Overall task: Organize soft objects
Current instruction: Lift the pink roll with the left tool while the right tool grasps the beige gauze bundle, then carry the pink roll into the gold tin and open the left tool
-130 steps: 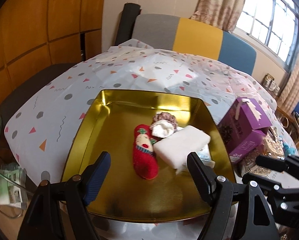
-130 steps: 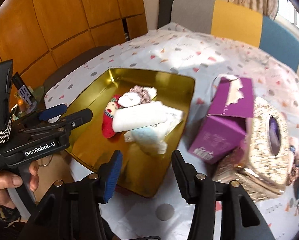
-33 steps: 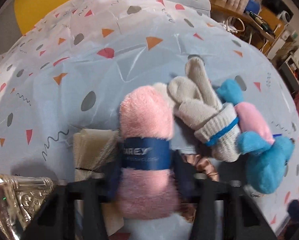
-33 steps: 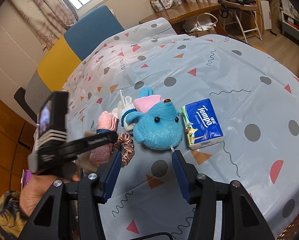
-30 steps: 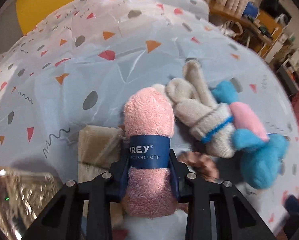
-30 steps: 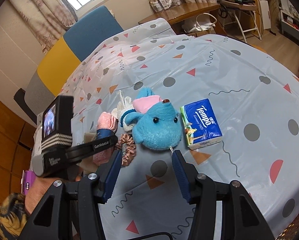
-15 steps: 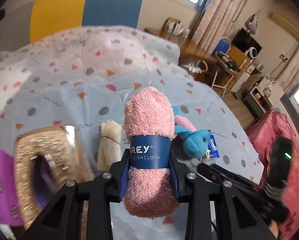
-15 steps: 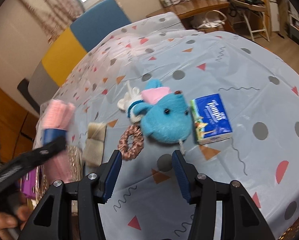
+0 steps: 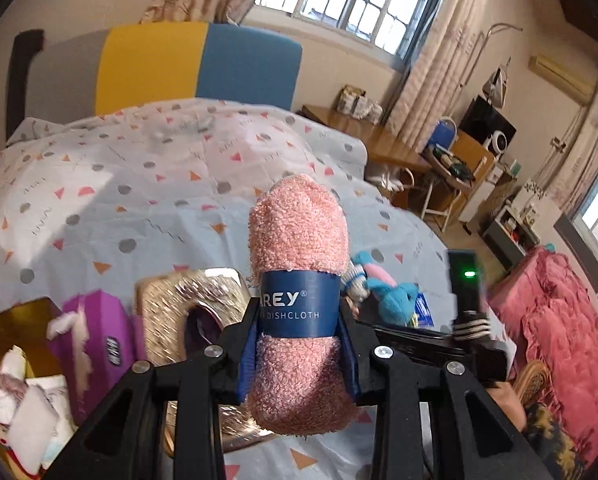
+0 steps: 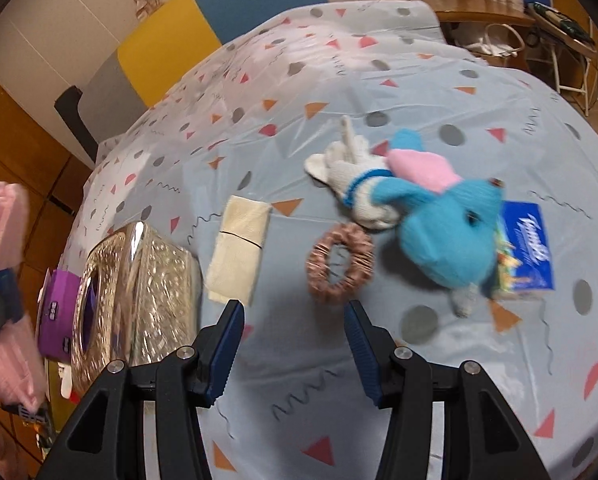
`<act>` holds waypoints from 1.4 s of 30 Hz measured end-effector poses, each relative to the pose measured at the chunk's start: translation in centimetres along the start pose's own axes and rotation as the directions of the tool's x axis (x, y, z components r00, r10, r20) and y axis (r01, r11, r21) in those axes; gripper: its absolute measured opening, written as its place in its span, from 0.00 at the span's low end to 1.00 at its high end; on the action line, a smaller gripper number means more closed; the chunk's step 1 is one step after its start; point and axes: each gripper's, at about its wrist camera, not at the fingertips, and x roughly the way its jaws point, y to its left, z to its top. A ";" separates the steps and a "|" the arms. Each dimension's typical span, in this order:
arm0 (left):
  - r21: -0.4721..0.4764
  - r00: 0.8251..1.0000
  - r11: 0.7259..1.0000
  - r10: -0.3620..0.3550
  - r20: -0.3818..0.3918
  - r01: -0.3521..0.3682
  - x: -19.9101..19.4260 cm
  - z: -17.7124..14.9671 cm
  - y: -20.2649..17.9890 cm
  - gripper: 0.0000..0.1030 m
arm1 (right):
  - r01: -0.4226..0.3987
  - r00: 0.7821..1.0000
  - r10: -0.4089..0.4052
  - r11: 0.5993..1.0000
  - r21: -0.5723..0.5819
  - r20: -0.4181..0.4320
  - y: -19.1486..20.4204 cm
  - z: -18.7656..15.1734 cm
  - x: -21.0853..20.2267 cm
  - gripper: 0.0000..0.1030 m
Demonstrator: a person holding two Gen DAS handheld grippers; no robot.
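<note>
The left wrist view looks slantwise down over the table in its dotted pale-blue cloth [image 9: 99, 208], toward the windows. The right wrist view tilts steeper and nearer over the same cloth. Both share the glittery gold tissue box [image 9: 187, 300] and fuzzy blue plush toy [image 10: 447, 232].

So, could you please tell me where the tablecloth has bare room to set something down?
The near tablecloth, in front of the scrunchie and blue plush toy, is bare. So is the far stretch toward the chair. It is crowded in the middle: folded cloth, glove, tissue pack and glittery box sit close together.
</note>
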 end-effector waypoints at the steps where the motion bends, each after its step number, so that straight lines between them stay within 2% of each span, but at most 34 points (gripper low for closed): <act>1: -0.007 1.000 1.000 0.000 0.007 0.000 -0.3 0.2 0.3 0.34 | -0.005 1.000 0.005 1.000 0.002 -0.009 0.4 0.5 0.6 0.47; 11: -0.057 0.998 0.998 0.014 0.063 -0.010 -2.7 1.4 3.1 0.34 | -0.029 0.997 0.031 0.999 0.037 -0.068 4.2 4.1 6.7 0.43; 21: -0.149 0.993 0.988 0.050 0.110 -0.033 -5.1 2.3 7.3 0.34 | 0.031 0.988 -0.021 0.998 0.058 -0.154 4.2 4.8 11.5 0.44; 24: -0.182 0.988 0.981 0.085 0.128 -0.061 -6.2 2.4 9.3 0.34 | 0.068 0.987 -0.071 0.997 -0.027 -0.141 5.2 4.6 11.9 0.43; 28: -0.223 0.981 0.969 0.136 0.138 -0.103 -7.6 1.9 12.1 0.34 | 0.140 0.978 -0.165 0.973 -0.186 -0.128 6.9 3.6 12.2 0.43; 30: -0.251 0.978 0.961 0.157 0.136 -0.119 -8.2 1.3 13.7 0.34 | 0.155 0.975 -0.186 0.962 -0.227 -0.122 7.2 3.0 12.1 0.43; 34: -0.314 0.968 0.934 0.218 0.123 -0.171 -9.4 -0.4 17.1 0.34 | 0.137 0.977 -0.172 0.959 -0.248 -0.126 6.7 2.6 11.8 0.43; 38: -0.372 0.953 0.897 0.290 0.088 -0.238 -10.4 -2.8 20.8 0.34 | 0.136 0.978 -0.169 0.959 -0.249 -0.118 6.5 2.2 11.7 0.43; 42: -0.436 0.934 0.843 0.358 0.021 -0.313 -11.3 -6.4 24.8 0.34 | 0.139 0.980 -0.172 0.952 -0.274 -0.103 6.2 1.3 11.0 0.43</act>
